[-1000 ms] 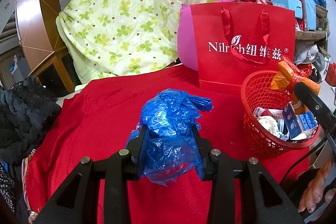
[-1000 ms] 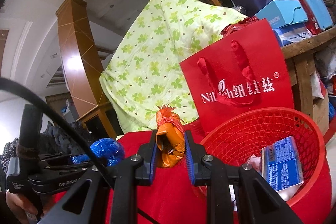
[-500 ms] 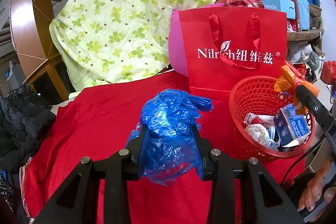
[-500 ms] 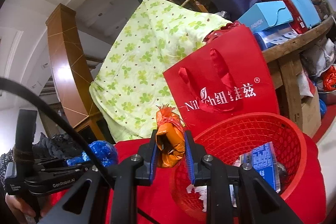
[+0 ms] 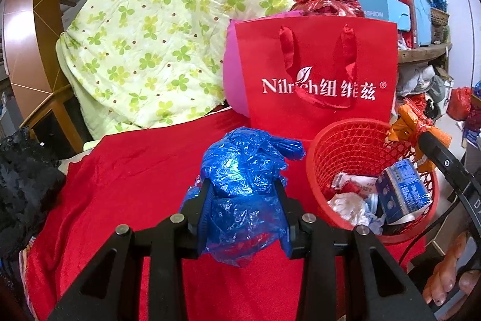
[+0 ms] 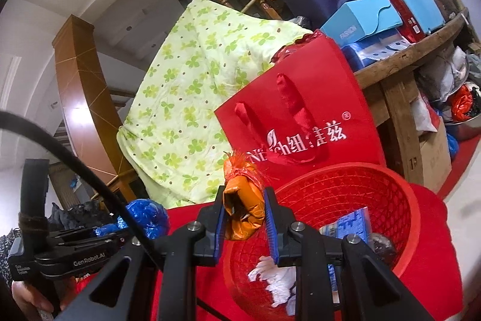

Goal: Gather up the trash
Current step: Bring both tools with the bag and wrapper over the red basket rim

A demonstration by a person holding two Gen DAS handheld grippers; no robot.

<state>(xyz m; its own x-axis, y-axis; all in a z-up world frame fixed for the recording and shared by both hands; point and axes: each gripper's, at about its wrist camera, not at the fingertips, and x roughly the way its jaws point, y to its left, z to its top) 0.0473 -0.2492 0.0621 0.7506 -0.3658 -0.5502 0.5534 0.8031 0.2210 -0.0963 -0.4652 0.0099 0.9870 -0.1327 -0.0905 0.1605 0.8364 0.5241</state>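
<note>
Over the red basket [image 6: 345, 179] now, right jaws clamp the orange wrapper [image 6: 244, 208]; left jaws grip the blue bag [image 5: 243, 179], nearer

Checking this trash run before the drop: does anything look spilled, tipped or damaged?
Nothing stands out. The red basket stands upright on the red cloth with its litter inside. The left gripper holds a blue plastic bag, the right gripper an orange wrapper.

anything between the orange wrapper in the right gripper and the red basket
Nothing visible. The orange wrapper, pinched in the right gripper, sits by the open rim of the red basket, whose mouth is uncovered.
</note>
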